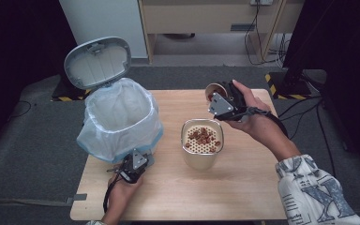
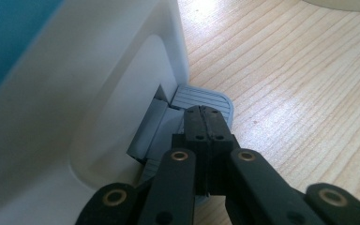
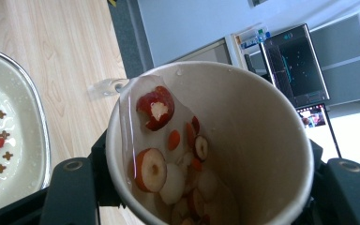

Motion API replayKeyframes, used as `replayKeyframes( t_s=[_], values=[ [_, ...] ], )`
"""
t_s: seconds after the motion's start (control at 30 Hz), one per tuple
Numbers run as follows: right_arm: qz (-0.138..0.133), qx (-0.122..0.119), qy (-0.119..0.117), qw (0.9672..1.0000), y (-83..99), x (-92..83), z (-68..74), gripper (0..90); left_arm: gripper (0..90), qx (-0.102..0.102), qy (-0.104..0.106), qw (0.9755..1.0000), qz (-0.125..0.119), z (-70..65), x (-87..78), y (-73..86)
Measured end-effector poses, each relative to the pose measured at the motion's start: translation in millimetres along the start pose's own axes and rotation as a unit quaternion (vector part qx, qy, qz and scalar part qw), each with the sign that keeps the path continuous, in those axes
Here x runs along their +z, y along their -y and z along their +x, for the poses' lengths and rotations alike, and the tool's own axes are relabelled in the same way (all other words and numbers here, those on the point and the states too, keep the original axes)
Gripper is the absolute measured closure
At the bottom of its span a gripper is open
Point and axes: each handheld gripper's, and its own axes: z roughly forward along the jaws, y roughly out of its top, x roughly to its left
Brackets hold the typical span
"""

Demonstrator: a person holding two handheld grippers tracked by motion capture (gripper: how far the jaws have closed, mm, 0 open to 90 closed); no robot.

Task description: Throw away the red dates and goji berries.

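pale wood forms the table (image 1: 243, 187), on which all items are set. a white pedal bin (image 1: 122, 119) lined with a clear plastic bag is noted at the table's left part, its grey lid (image 1: 97, 62) standing raised behind the opening. the left gripper (image 1: 133, 167) is found just in front of the bin, at its base, held by a hand coming up from the near edge. in the left gripper view its jaws are seen pressed together with nothing between them, and their tips rest on the grey ribbed pedal (image 2: 206, 97) that projects from the foot of the bin's white wall (image 2: 98, 93).

right of the bin, near the table's middle, a cream container with a perforated strainer insert (image 1: 202, 143) is recorded; reddish-brown fruit pieces lie on the insert.

the right gripper (image 1: 222, 103) is held up beyond and slightly right of the strainer container, well apart from the bin. its jaws are clamped on the sides of a paper cup (image 3: 243, 140), which is tilted with its mouth turned toward the strainer container. inside the cup, slices of red fruit (image 3: 155, 108) with pale flesh and clear liquid are seen gathered against the lower wall near the rim. in the right gripper view the rim of the strainer insert (image 3: 37, 117) appears below the cup's mouth, at the left edge.
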Motion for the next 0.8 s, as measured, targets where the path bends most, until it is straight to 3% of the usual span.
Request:
replayKeyframes(
  t_s=[0.17, 0.53, 0.8],
  values=[
    [-0.002, 0.002, 0.002, 1.0000, 0.7, -1.1, -1.3, 34.3, 89.8, 0.000, 0.000, 1.0000, 0.000, 0.0, 0.0, 0.0],
    [-0.004, -0.019, 0.004, 0.9998, -6.0, -5.8, -0.1, 34.3, 89.8, 0.000, -0.001, 1.0000, 0.000, -0.2, 0.0, 0.0],
    [0.010, -0.060, 0.010, 0.9981, -7.6, -6.1, 2.4, 34.4, 89.8, -0.001, 0.000, 1.0000, 0.000, 0.0, 0.0, 0.0]
  ],
)
